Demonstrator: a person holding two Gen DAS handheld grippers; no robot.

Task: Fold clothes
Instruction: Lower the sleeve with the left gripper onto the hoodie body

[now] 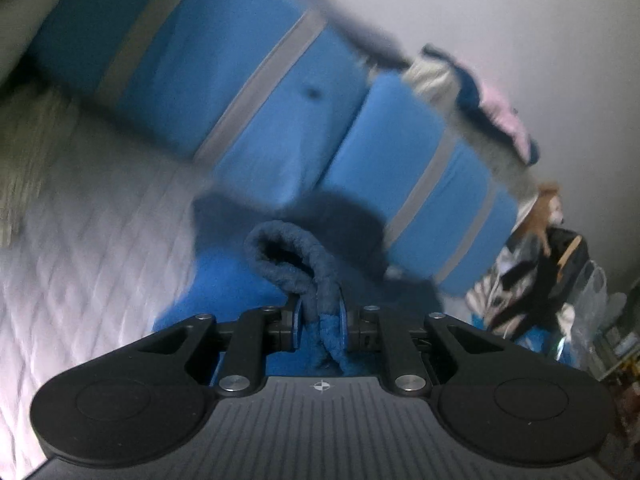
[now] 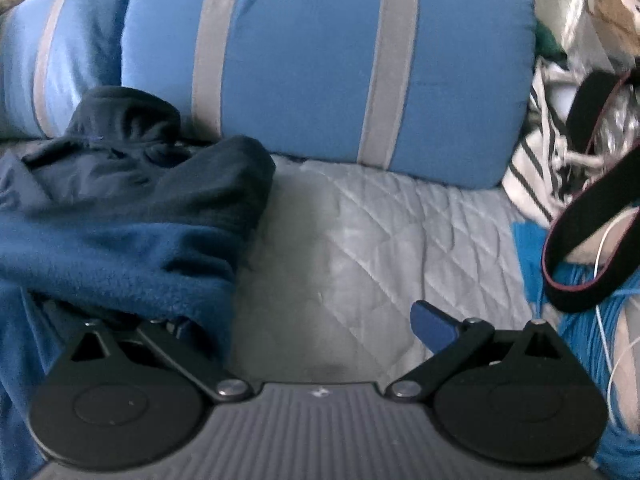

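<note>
A blue fleece garment (image 2: 108, 256) with a dark navy collar and lining lies crumpled on the quilted bed, left of centre in the right wrist view. My left gripper (image 1: 319, 316) is shut on a rolled hem of that fleece garment (image 1: 288, 260), which loops up from between the pads. My right gripper (image 2: 304, 320) is open wide just above the quilt. Its right finger (image 2: 434, 326) shows bare, while its left finger is hidden under the fleece's edge.
The grey-white quilt (image 2: 384, 240) covers the bed. Large blue cushions with grey stripes (image 2: 328, 64) stand along the back. A black strap (image 2: 588, 240), striped fabric (image 2: 536, 168) and clutter lie at the right. More clothes (image 1: 492, 108) are heaped on the cushions.
</note>
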